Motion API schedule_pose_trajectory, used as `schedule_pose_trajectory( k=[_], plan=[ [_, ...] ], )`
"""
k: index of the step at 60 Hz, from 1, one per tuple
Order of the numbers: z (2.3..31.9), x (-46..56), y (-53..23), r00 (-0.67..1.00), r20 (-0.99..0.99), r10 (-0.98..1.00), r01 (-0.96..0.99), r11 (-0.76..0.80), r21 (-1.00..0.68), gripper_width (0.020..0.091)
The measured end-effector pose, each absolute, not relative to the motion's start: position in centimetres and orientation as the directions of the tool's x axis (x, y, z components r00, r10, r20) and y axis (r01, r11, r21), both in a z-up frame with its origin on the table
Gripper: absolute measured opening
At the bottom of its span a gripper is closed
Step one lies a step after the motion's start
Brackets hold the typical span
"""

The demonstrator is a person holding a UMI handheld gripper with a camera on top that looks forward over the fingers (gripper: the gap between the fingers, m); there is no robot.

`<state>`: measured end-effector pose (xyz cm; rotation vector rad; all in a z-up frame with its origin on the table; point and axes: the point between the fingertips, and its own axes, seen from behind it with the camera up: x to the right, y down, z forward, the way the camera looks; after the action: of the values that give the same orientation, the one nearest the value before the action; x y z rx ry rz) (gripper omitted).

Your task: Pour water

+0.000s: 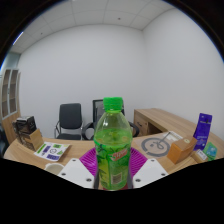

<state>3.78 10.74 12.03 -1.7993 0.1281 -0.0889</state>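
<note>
gripper: fingers clamped on the bottle, one at each side; purple pads show past both flanks of the bottle, pressed to it

bottle: green, see-through plastic, upright, held between the fingers, fills the middle of the gripper view; body blocks most of the fingers

cap: green, on the bottle's neck, closed

label: green wrap round the lower body with dark print, text too small to read

bottle position: lifted in the grip or resting on the table, cannot tell, base is hidden below the fingers

table: light wood top, runs behind the bottle and off to the right side

purple box: upright on the table, well right of the bottle

round plate-like thing: grey-white disc, flat on the table, just right of the bottle, beyond the right finger; what it is, cannot tell

brown box: small carton on the table, between the disc and the purple box

printed sheet: flat on the table left of the bottle, white with dark and green marks

brown carton: on the table, left, behind the sheet, open top with dark items in it

chair: dark office chair, beyond the table, left of the bottle

second chair: dark back, right behind the bottle's cap, partly hidden

wall: plain white, far side of the room

ceiling: white tiles
</note>
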Motion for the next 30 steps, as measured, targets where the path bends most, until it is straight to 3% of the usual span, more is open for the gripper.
schedule_pose_trajectory(
  k=[8,13,17,25,27,30],
  plan=[
    [7.4,4.1,11.4,0.991,-0.021,-0.133,-0.055,-0.257,-0.965,0.0406],
    [8.1,4.6,11.1,0.986,-0.086,-0.142,-0.111,-0.181,-0.977,0.0426],
    [8.0,4.5,11.0,0.986,-0.088,-0.144,-0.114,-0.184,-0.976,0.0434],
    [7.7,4.2,11.1,0.989,-0.044,-0.141,-0.076,-0.231,-0.970,0.0516],
    [7.2,3.7,10.9,0.990,-0.048,-0.131,-0.081,-0.257,-0.963,0.0569],
    [6.5,3.1,10.1,0.991,-0.071,-0.112,-0.101,-0.295,-0.950,0.0706]
  ],
)
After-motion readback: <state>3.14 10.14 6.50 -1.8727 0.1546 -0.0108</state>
